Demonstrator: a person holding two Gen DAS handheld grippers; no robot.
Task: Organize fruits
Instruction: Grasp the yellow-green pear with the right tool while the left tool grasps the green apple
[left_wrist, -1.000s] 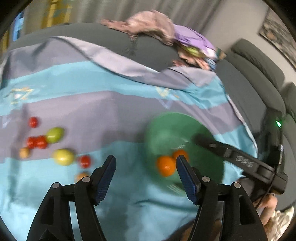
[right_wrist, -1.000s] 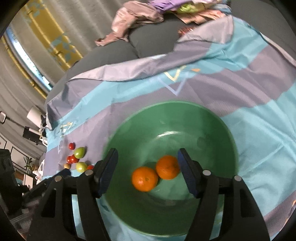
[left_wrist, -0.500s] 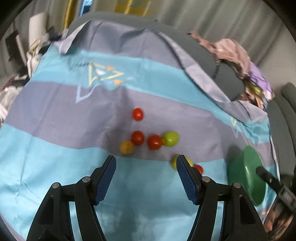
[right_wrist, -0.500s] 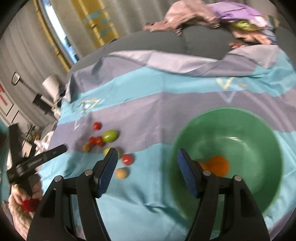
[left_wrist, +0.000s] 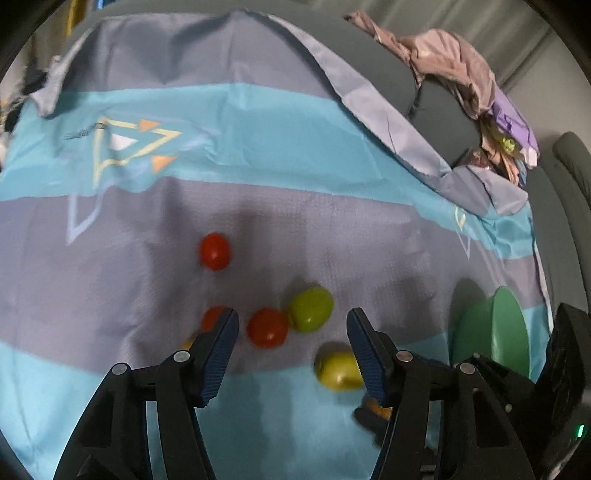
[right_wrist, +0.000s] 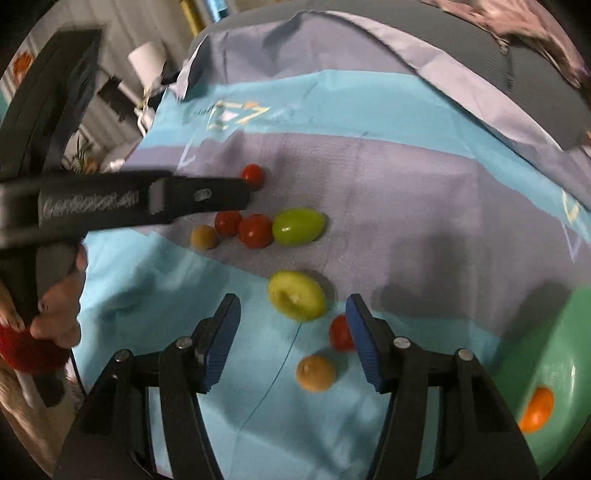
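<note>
Right now my left hand-held gripper hangs over the striped blue and grey cloth, its jaws about half open and closing, with nothing pressed between the pads. Between its fingers, just ahead of the tips, lies a red tomato touching a green fruit on that fruit's left. A second red tomato peeks out behind the left finger, and a third sits alone farther ahead. A yellow-green fruit lies just beside the right finger, partly hidden by it. Off to the right of this gripper stands the green bowl, seen edge-on.

My right hand-held gripper is also about half open and closing, holding nothing. A yellow-green fruit lies just ahead, between its fingertips. A small red tomato sits against the inner side of the right finger, though I cannot tell whether they touch, and an orange-brown small fruit lies between the fingers, nearer to me. Farther ahead are a green fruit, two red tomatoes and a small brownish fruit in a row. To the right, the bowl holds an orange. My left hand grips the other gripper at the left.
</note>
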